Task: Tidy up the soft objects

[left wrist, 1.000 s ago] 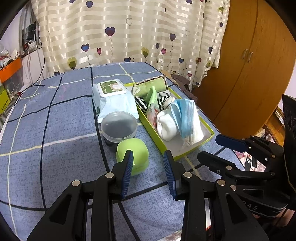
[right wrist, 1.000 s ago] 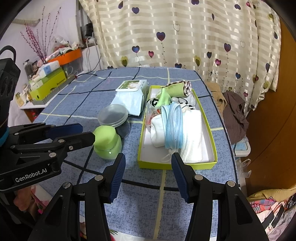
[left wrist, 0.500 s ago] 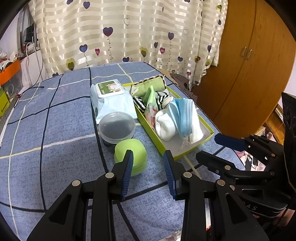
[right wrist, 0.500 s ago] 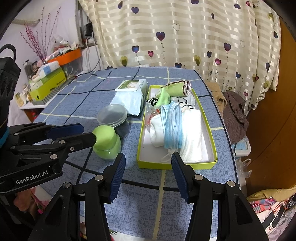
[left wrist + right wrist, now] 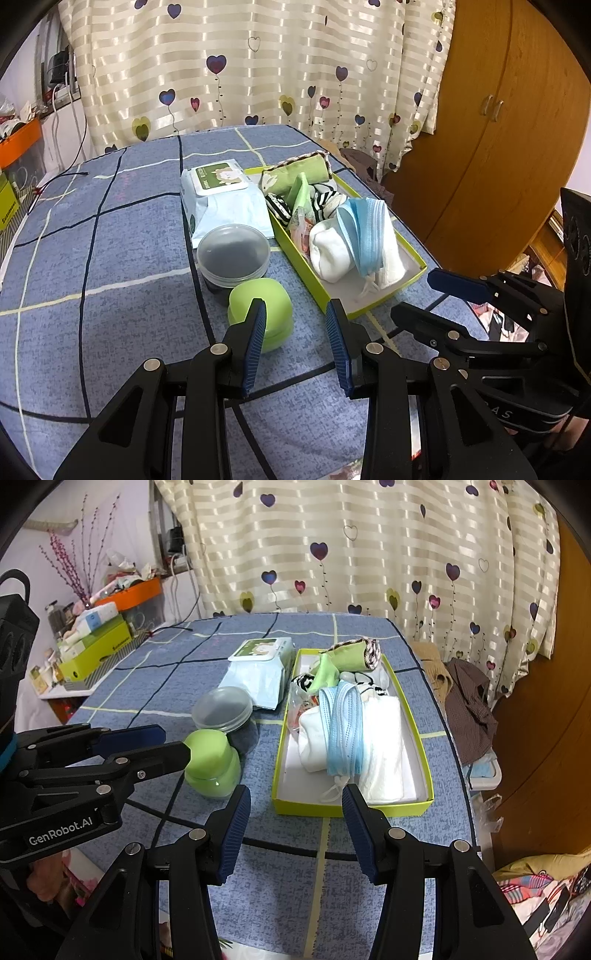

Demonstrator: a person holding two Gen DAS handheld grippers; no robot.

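- While both grippers hang over the near edge of the blue checked tablecloth (image 5: 110, 258), we see the left gripper (image 5: 295, 332) with its jaws spread and nothing between them, low in the centre of its own frame.
- We find the right gripper (image 5: 295, 819) spread wider, also empty, its blue pads framing the near end of the yellow-green box (image 5: 351, 808).
- Soft items already fill that box at centre frame: a bundle of blue face masks (image 5: 343, 727) draped over a white sock (image 5: 310, 738) and a folded white cloth (image 5: 384, 753), with striped socks (image 5: 325, 197) and a green rolled cloth (image 5: 351, 655) at the far end.
- Left of the box we note a wet-wipes pack (image 5: 221, 199), a clear lidded tub (image 5: 232, 254) and a green capped jar (image 5: 266, 302); the jar sits just ahead of the left gripper's pads.
- Our judgement: the sorting looks close to finished, and we cannot tell which item, if any, comes next.
- Risks as we read them: the masks' loose ear loops (image 5: 334, 788) trail near the box's front wall and could snag a passing pad, dragging the pile out.
- A careless left reach could knock the jar into the tub, and a grip on the light box rim might tip its contents.
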